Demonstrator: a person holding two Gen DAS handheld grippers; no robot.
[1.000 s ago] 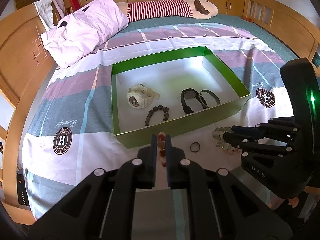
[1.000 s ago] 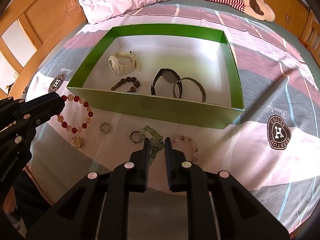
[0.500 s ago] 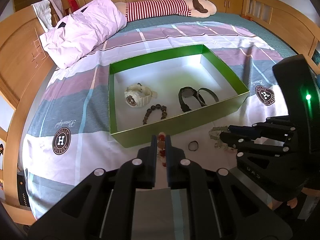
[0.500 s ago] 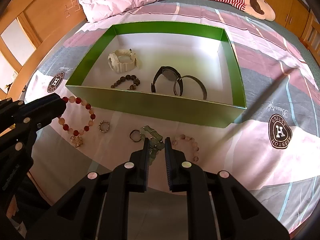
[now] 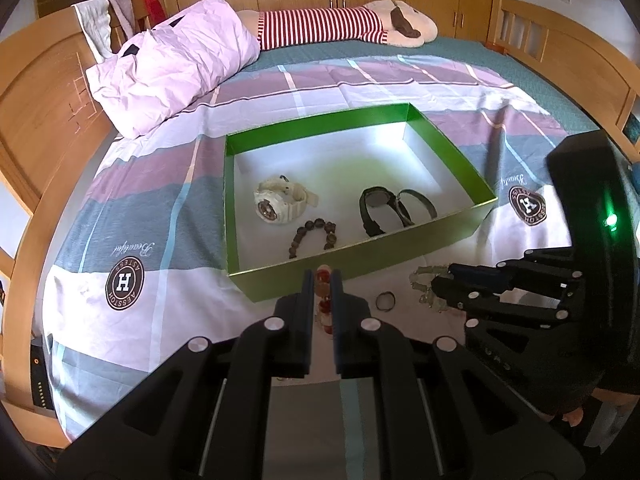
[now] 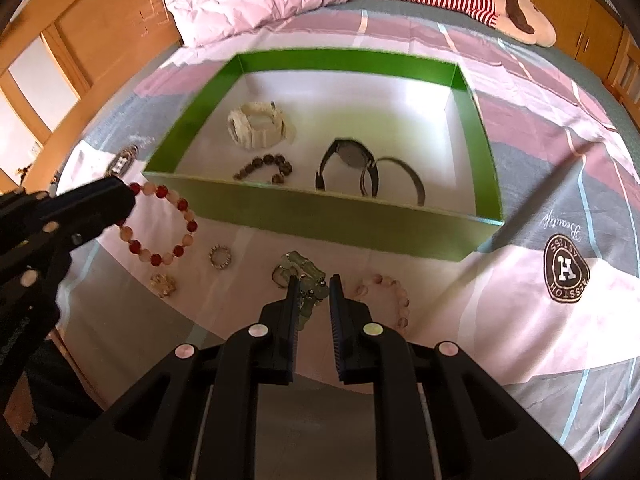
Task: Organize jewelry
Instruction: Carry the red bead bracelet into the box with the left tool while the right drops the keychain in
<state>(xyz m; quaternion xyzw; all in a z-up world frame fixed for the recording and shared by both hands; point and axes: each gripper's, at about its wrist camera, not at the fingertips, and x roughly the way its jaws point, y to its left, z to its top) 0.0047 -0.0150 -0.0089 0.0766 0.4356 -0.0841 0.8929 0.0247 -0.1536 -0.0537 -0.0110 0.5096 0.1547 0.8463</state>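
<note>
My left gripper [image 5: 322,280] is shut on a red-and-pink bead bracelet [image 6: 160,226] and holds it just in front of the green box's [image 6: 320,216] near wall. The bracelet also shows between the left fingers in the left wrist view [image 5: 323,300]. My right gripper [image 6: 314,288] is shut on a pale green bracelet [image 6: 308,276] low over the bedsheet. Inside the box lie a white watch [image 5: 280,204], a brown bead bracelet [image 5: 314,234] and a black watch [image 5: 376,208] with a dark bangle [image 5: 416,202].
On the sheet in front of the box lie a pink bead bracelet [image 6: 386,294], a small silver ring [image 6: 220,258], a gold trinket [image 6: 163,283] and a dark ring [image 5: 385,301]. A pink pillow [image 5: 172,64] and a striped plush toy [image 5: 340,28] lie beyond the box.
Both grippers have risen a little and moved towards the box, each with its bracelet. The red-and-pink bracelet now hangs closer to the box's near wall.
</note>
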